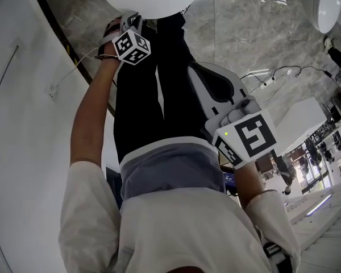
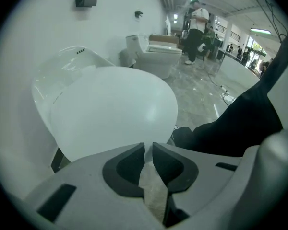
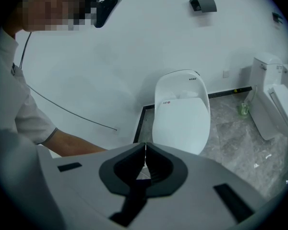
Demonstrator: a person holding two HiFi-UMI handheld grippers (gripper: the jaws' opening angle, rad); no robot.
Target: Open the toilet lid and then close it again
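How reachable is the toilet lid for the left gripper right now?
Probably yes. The left gripper sits right at the front edge of the closed toilet lid, with nothing between them. Its jaws stand only slightly apart and empty, so they may need widening to grip the rim.

The lid point(image 2: 110, 109) is seen as smooth, glossy white. The floor point(image 1: 238, 33) is laid in polished grey stone-look tile. The wall point(image 3: 110, 66) is finished matt white. The left gripper point(image 2: 149, 146) is moulded in matt grey plastic, its fingers point(image 2: 129, 169) faced in dark matt material. The shirt point(image 1: 176, 226) is made of pale cloth.
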